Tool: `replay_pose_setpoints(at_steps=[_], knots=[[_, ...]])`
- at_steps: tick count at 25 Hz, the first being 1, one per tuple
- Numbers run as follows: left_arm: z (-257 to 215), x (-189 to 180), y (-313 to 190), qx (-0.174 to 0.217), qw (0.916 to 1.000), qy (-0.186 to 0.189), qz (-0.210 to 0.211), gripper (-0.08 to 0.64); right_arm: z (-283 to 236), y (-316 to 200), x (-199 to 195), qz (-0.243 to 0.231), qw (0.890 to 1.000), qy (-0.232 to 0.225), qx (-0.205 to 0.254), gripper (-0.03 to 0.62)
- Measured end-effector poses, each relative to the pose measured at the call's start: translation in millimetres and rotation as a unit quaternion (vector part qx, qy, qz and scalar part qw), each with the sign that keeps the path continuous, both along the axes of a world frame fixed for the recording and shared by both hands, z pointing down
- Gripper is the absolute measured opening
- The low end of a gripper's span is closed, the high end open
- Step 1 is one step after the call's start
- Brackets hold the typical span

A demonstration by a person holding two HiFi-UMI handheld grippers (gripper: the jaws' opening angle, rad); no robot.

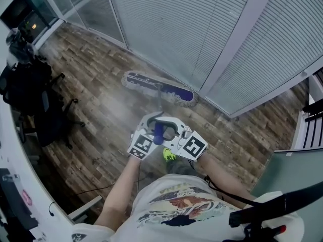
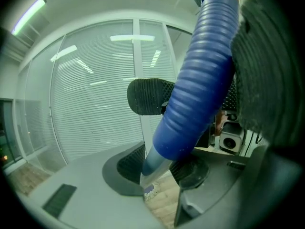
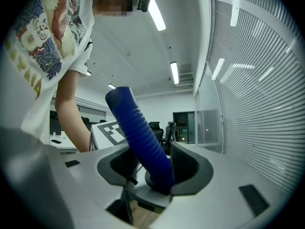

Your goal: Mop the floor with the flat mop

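we held the flat mop's blue ribbed plastic handle [image 2: 200, 80]. the left gripper [image 2: 159, 168] pinched its low end and the right gripper [image 3: 152, 168] pinched the ribs. the blue fringed mop head [image 1: 159, 88] lay on the brown wooden floor [image 1: 101, 115] by the white blinds [image 1: 166, 29]. it seemed light and stiff; the ribs looked best to hold.
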State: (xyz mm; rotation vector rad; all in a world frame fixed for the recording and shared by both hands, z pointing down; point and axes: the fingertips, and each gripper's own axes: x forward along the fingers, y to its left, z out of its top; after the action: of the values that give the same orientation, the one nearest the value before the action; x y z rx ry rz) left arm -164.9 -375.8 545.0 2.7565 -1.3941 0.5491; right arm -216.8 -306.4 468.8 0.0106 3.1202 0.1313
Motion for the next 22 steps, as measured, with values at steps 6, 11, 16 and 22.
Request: replay_pose_setpoints(at_steps=[6,11,16,22], knots=[[2,14,80,0.001,0.9999,0.007,-0.009,0.112,4,81,15,-0.009,1.0,0.012,0.002,0.196],[6,32,195,0.004,0.9998,0.01,-0.014,0.112,9,197,33,-0.017,0.999,0.022,0.017,0.196],[6,53,311,-0.001,0.9997,0.016,-0.021,0.112,11,313,56,-0.027,0.999,0.042,0.018,0.196],[-3,77,406,-0.006,0.9988,0.016,-0.045,0.112,0,409,83,-0.048,0.998,0.041,0.005,0.196]])
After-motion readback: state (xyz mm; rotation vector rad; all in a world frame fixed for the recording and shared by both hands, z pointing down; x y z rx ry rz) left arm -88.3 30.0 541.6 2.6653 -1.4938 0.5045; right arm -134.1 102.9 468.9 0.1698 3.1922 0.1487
